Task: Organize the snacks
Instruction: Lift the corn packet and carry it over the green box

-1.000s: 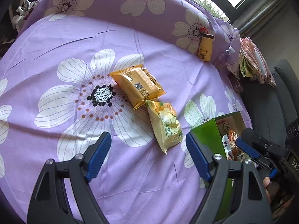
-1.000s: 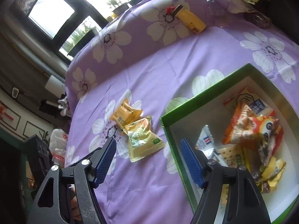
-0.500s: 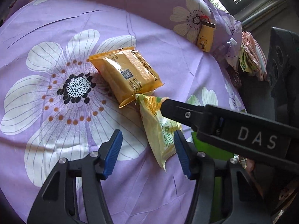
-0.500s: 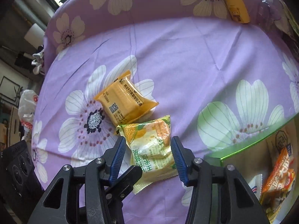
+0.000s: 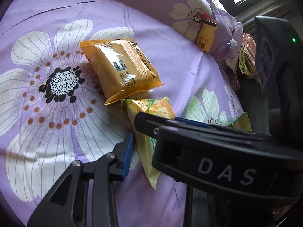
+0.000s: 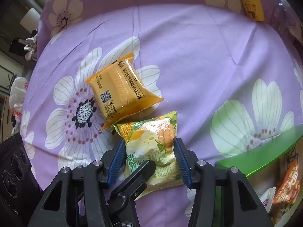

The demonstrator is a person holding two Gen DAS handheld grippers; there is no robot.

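A yellow-green corn snack bag (image 6: pixel 151 149) lies on the purple flowered cloth, next to an orange snack packet (image 6: pixel 119 92). My right gripper (image 6: pixel 149 157) straddles the corn bag, its blue pads touching both sides of it. In the left wrist view the corn bag (image 5: pixel 145 145) lies just right of my left gripper's one visible blue pad (image 5: pixel 127 155); the right gripper's black body covers the other finger, so the left gripper's state is unclear. The orange packet (image 5: pixel 121 70) lies beyond. The green snack box (image 6: pixel 261 158) stands at the right with several packets inside.
A yellow bear-print bottle (image 6: pixel 252 3) lies at the far edge of the cloth (image 6: pixel 189 47). A clear bottle (image 5: pixel 232 56) and a stack of packets (image 5: pixel 246 60) sit at the right. The left gripper's body (image 6: pixel 13 174) shows at lower left.
Both grippers have moved in on the corn bag. The right gripper's jaws have narrowed until the pads meet its sides. The left gripper's jaws have also narrowed.
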